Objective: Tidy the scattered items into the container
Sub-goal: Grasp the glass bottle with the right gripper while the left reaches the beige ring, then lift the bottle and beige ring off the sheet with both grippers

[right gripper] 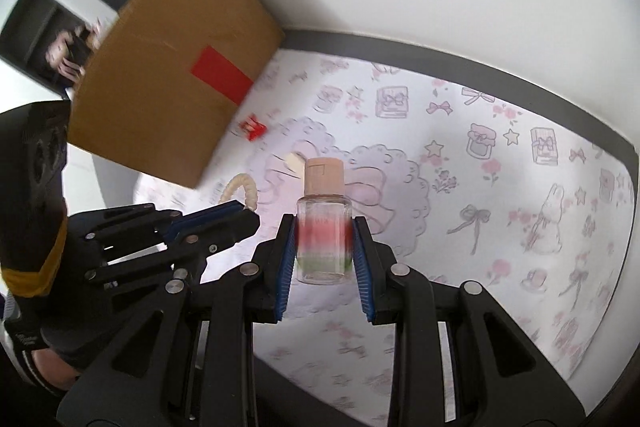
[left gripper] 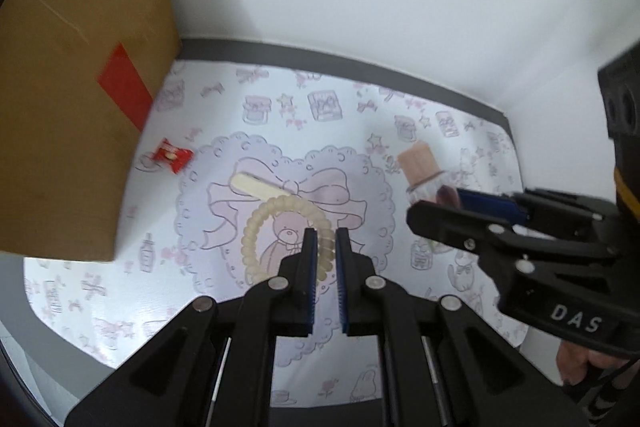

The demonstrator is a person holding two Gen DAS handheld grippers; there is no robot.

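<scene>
A cream spiral hair tie [left gripper: 256, 223] lies on the patterned mat; its right side runs between the narrow-set fingers of my left gripper [left gripper: 326, 233], which looks shut on it. In the right wrist view, the hair tie [right gripper: 242, 187] loops up from the left gripper's tip [right gripper: 250, 217]. My right gripper [right gripper: 323, 219] is shut on a clear glass bottle [right gripper: 323, 251] with a peach cap, both pads against its sides. The left wrist view shows that bottle [left gripper: 420, 161] at the right gripper [left gripper: 440, 205]. The brown cardboard box [left gripper: 72, 99] with a red patch stands at the left.
A red wrapped candy [left gripper: 172, 155] lies beside the box's foot and shows again as the candy [right gripper: 252, 129]. A cream flat stick [left gripper: 260, 187] rests behind the hair tie. The pink-print mat [right gripper: 500, 207] covers a grey-edged table against a white wall. A person [right gripper: 68, 55] is in the background.
</scene>
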